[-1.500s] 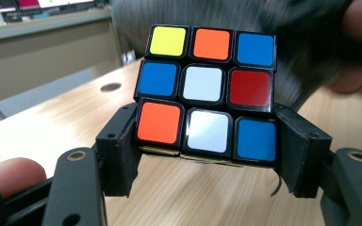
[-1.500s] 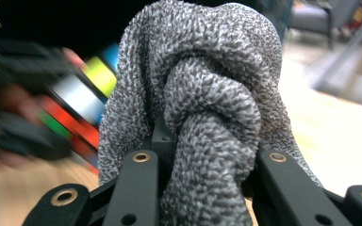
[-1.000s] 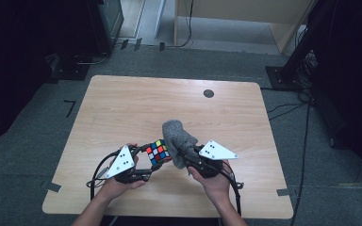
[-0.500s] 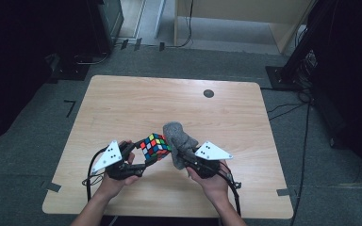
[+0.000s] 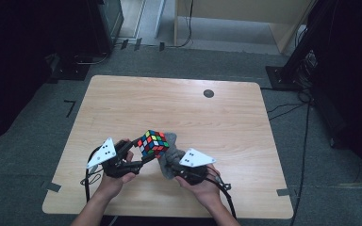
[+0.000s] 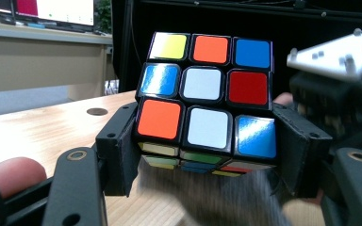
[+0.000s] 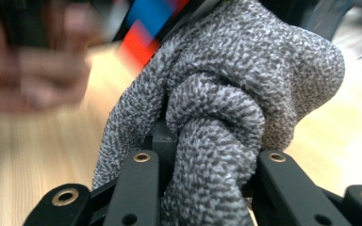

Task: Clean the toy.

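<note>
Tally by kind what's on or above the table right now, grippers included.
Grippers: 2 (left gripper, right gripper)
Puzzle cubes: 1 (colour cube, clamped by the left)
Cloths: 1 (grey cloth, clamped by the right)
Total: 4

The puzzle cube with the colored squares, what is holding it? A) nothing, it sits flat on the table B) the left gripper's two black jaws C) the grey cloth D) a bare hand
B: in the left gripper view the puzzle cube sits clamped between the left gripper's two black jaws.
</note>
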A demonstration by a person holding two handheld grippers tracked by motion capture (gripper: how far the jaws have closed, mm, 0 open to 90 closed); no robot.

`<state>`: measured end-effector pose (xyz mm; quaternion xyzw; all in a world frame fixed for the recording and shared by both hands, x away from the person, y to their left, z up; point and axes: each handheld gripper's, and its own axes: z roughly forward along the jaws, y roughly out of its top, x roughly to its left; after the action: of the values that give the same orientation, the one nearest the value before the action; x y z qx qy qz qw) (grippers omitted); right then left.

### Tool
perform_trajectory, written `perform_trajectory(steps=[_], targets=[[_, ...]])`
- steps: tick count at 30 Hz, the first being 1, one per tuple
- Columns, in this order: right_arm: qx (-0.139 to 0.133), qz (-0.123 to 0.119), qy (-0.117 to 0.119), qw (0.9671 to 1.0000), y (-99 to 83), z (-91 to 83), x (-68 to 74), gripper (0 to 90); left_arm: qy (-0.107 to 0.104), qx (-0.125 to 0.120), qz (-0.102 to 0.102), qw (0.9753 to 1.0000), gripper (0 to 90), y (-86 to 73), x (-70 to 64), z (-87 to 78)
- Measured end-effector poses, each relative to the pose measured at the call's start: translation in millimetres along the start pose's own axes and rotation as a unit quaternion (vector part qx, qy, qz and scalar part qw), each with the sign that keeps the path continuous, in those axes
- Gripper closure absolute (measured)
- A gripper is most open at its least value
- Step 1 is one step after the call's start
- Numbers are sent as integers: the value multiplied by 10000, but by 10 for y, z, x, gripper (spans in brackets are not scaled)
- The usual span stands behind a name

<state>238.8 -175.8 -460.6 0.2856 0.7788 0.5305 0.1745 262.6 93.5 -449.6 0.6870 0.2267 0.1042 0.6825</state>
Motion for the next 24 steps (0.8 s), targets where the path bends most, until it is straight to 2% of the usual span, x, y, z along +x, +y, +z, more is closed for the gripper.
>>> perform_trajectory(steps=[1, 2, 3, 4, 9, 11, 13, 15, 17, 20, 24], targets=[[-193, 115, -42, 9997, 18, -53, -34, 711, -20, -3, -13, 10000, 340, -3, -2, 5], [-297, 108, -130, 9994, 37, -93, -46, 711, -49, -17, -38, 10000, 340, -5, -5, 11], [-311, -21, -220, 9993, 48, -107, -34, 711, -75, -18, -73, 9999, 340, -8, -11, 22], [-249, -139, -219, 9994, 46, -91, -1, 710, -81, 6, -57, 10000, 340, -11, -15, 27], [184, -330, 62, 9993, -38, 84, 127, 711, -79, 37, -19, 10000, 340, -12, -21, 27], [291, -414, 36, 9987, -37, 95, 123, 710, -58, 35, -9, 10000, 340, -9, -18, 19], [268, -310, -116, 9991, -17, 59, 67, 709, -35, 62, 22, 10000, 340, -15, -16, 22], [93, -128, -315, 9994, 4, -9, -13, 710, -29, 131, 80, 9999, 340, -28, -26, 34], [-90, -6, -395, 9992, 15, -61, -49, 710, -54, 147, 94, 9998, 340, -36, -38, 50], [-72, -205, -264, 9994, 9, -28, 21, 710, -51, 118, 74, 9999, 340, -30, -40, 49], [296, -587, -94, 9978, -39, 97, 136, 710, 27, 107, 53, 9999, 340, -20, -4, 19]])
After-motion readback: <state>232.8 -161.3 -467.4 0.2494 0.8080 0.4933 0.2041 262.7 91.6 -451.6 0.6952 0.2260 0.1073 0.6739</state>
